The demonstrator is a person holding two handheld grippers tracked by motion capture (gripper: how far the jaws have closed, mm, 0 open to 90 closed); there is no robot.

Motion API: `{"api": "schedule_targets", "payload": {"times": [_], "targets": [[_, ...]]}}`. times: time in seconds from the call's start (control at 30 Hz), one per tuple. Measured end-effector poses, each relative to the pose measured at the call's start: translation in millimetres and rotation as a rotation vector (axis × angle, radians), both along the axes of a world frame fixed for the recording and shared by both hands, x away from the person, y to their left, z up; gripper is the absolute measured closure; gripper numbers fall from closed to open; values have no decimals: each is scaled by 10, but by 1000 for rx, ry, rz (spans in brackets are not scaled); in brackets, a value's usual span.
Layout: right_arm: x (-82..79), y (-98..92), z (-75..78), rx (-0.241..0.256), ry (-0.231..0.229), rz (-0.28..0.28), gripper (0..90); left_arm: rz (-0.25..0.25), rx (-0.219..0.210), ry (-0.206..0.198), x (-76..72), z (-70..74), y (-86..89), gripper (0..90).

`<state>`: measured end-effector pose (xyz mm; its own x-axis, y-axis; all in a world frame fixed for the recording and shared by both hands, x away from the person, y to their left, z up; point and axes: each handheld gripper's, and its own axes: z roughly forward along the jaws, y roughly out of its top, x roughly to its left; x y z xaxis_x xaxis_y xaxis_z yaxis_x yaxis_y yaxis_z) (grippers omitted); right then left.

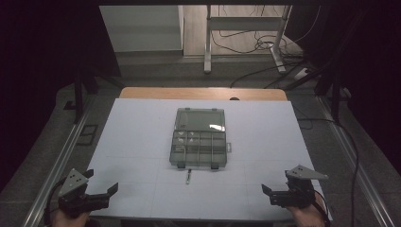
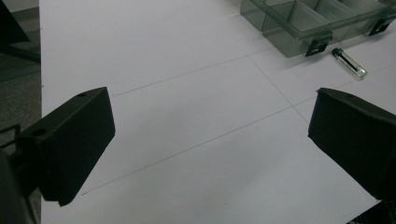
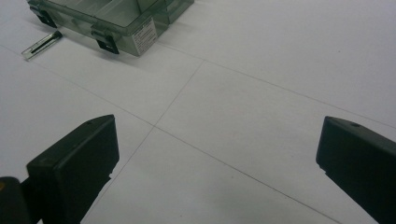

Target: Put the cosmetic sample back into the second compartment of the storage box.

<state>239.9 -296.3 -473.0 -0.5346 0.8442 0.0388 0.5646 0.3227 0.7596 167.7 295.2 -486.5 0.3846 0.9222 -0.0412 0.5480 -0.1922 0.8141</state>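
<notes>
Item 1. White tabletop, flat, ruled with thin dark lines into large rectangles; a strip of pale wood edge shows along its far side.

Item 2. Clear grey-green plastic organiser box, rectangular, lying at the middle of the tabletop with its lid swung open and flat toward the far side. The near half is split by partitions into small compartments; a few small pale pieces sit in the far-left compartments, too small to identify. Two dark latches hang on its near wall. A white label is stuck to a side wall in the right gripper view.

Item 3. Small clear tube with a dark cap, lying on the tabletop just in front of the box's near wall, apart from it; also seen in the left gripper view and the right gripper view.

Item 4. Left hand-held gripper, black, with grey three-cornered plate on top, at the near-left corner of the tabletop, well apart from the box. Jaws spread wide, nothing between them.

Item 5. Right hand-held gripper, same make, at the near-right corner. Jaws spread wide, nothing between them.
</notes>
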Motion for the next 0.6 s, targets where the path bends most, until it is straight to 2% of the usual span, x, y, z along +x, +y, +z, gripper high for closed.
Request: {"api": "schedule_targets", "payload": {"times": [0.13,0.4,0.6], "targets": [[15,11,-3,-4,8,8,0,-9,-4,1,-3,-2,4,14],[33,38,-12,-18,19,23,0,-19,-40,9,-6,-6,44,20],[40,47,-15,-23,26,30,3,-21,-63,32,22,-14,70,18]]}}
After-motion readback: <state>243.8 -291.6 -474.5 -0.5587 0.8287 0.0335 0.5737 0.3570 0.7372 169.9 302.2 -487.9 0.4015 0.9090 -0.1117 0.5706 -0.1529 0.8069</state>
